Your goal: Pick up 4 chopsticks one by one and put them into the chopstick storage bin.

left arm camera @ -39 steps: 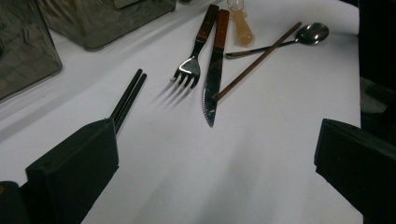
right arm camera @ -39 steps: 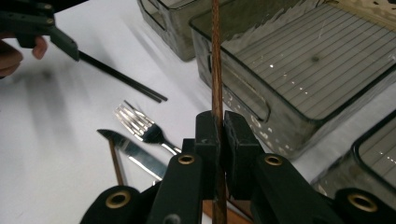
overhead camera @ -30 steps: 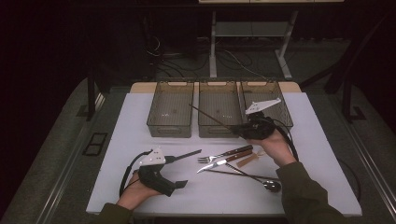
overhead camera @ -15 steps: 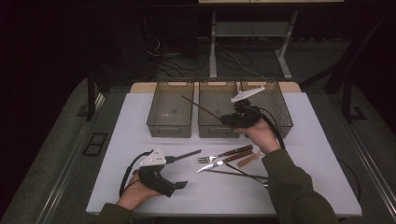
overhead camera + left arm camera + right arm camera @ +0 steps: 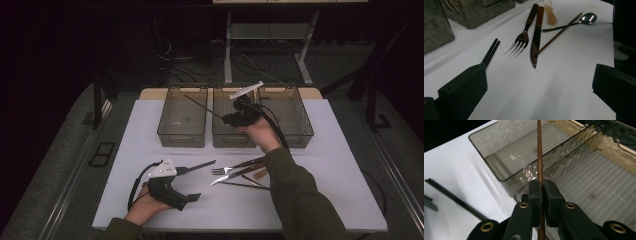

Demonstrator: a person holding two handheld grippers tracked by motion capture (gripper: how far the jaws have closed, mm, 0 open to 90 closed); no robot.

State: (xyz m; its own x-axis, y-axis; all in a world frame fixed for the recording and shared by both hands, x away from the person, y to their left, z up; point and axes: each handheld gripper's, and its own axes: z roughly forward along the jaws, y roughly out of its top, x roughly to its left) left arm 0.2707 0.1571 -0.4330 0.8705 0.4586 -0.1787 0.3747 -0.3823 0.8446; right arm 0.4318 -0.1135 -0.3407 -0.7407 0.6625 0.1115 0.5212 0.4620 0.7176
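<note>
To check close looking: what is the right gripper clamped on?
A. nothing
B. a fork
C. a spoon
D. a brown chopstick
D. In the right gripper view, the right gripper has its jaws shut on a brown chopstick above the bins; the fork and spoon lie on the table.

Dim room, perhaps grey floor [image 5: 60,165].

Around my left gripper [image 5: 200,180] the surface [image 5: 150,130] is free toward the bins. To its right the fork [image 5: 525,32], knife [image 5: 536,37] and spoon [image 5: 576,21] lie close together and block the way. The pair of black chopsticks [image 5: 491,51] lies just beside its fingers. I see all three bins [image 5: 183,122] open on top.
</note>
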